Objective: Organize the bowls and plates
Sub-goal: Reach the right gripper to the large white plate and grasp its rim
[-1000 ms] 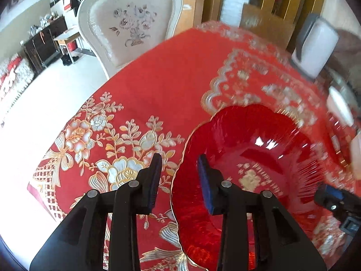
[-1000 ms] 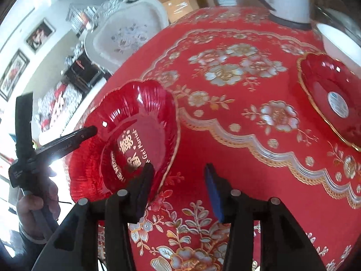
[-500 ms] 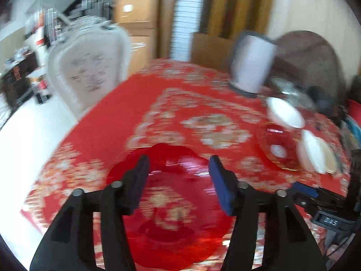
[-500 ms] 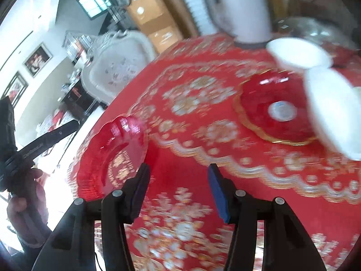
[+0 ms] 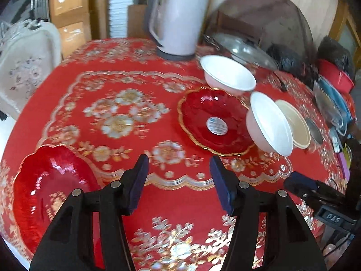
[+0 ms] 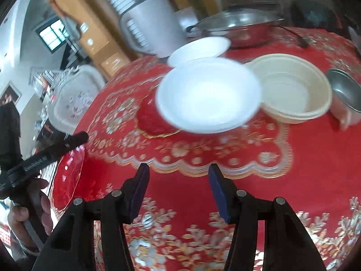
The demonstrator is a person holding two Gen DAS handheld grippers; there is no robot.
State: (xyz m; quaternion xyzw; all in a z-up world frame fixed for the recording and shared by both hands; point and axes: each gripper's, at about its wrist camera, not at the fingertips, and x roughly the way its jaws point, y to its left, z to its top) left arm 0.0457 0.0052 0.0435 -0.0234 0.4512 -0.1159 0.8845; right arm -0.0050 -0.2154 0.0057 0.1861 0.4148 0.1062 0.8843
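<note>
A scalloped red glass plate [image 5: 49, 187] lies at the table's near left edge; it also shows in the right wrist view [image 6: 67, 180]. A second red plate [image 5: 212, 122] with a round sticker lies mid-table, partly hidden behind a white bowl [image 6: 207, 97] in the right wrist view. That white bowl [image 5: 268, 126] leans beside it, another white bowl [image 5: 227, 75] sits behind, and a cream bowl [image 5: 293, 124] sits right of them. My left gripper [image 5: 179, 171] is open and empty above the cloth. My right gripper [image 6: 178, 180] is open and empty.
A white kettle [image 5: 178, 20] stands at the back. A steel pan with glass lid [image 6: 239, 27] sits behind the bowls. A small steel bowl [image 6: 345, 92] is at the right. A white chair [image 5: 24, 67] stands left of the red tablecloth [image 5: 126, 90].
Both grippers have swung right and away from the scalloped red plate, which now lies on the table at the left. The bowls and second plate have come into view.
</note>
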